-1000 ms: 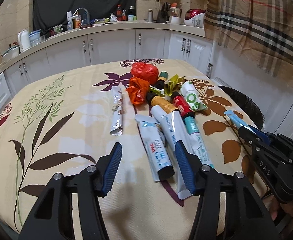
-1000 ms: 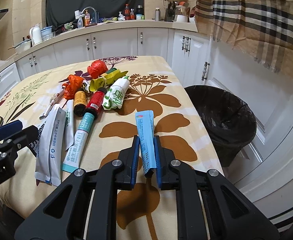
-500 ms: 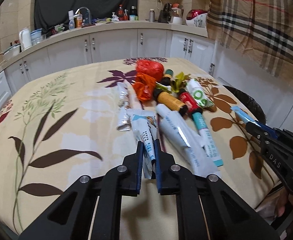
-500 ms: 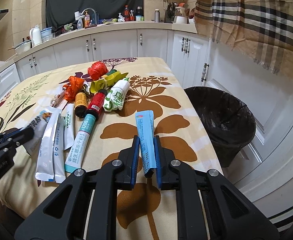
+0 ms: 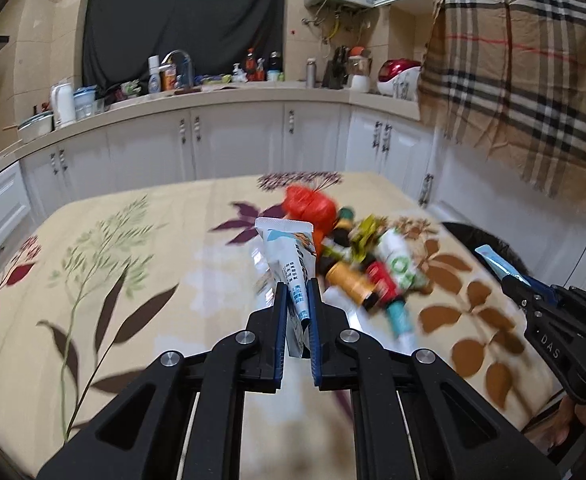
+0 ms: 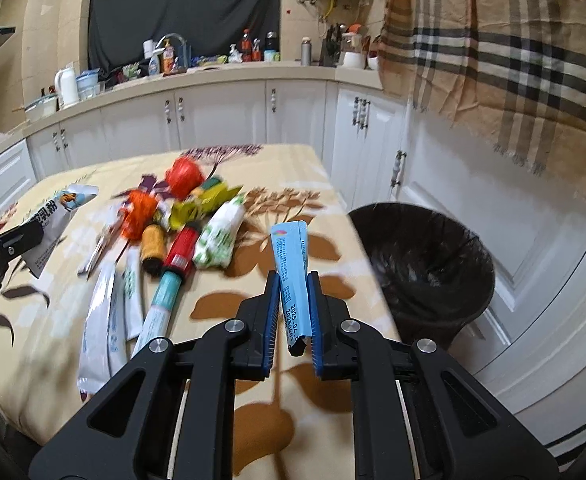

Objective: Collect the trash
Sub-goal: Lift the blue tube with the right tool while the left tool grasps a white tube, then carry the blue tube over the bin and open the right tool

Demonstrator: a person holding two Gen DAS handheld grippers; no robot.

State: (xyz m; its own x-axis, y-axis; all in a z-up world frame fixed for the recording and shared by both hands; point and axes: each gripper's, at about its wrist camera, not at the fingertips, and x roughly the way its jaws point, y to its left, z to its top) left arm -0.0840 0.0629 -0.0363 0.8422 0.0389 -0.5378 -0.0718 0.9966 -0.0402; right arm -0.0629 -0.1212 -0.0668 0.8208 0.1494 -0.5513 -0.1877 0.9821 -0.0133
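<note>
My left gripper (image 5: 297, 286) is shut on a white and blue tube (image 5: 287, 250) and holds it up above the table; the tube also shows at the left of the right wrist view (image 6: 55, 216). My right gripper (image 6: 293, 278) is shut on a light blue tube (image 6: 291, 252), held above the table's right edge, left of the black bin (image 6: 425, 268). A pile of trash lies on the table: orange bags (image 6: 183, 174), a brown bottle (image 6: 152, 242), a red bottle (image 6: 181, 248), a green and white wrapper (image 6: 219, 232) and several tubes (image 6: 101, 320).
The table wears a floral cloth (image 5: 105, 280). White cabinets and a cluttered counter (image 5: 213, 92) run along the back. A plaid cloth (image 6: 505, 52) hangs at the right above the bin. The right gripper shows at the right of the left wrist view (image 5: 561, 332).
My left gripper shut on the white and blue tube and lifted it off the table. Both views have tilted upward. The right gripper still holds the light blue tube.
</note>
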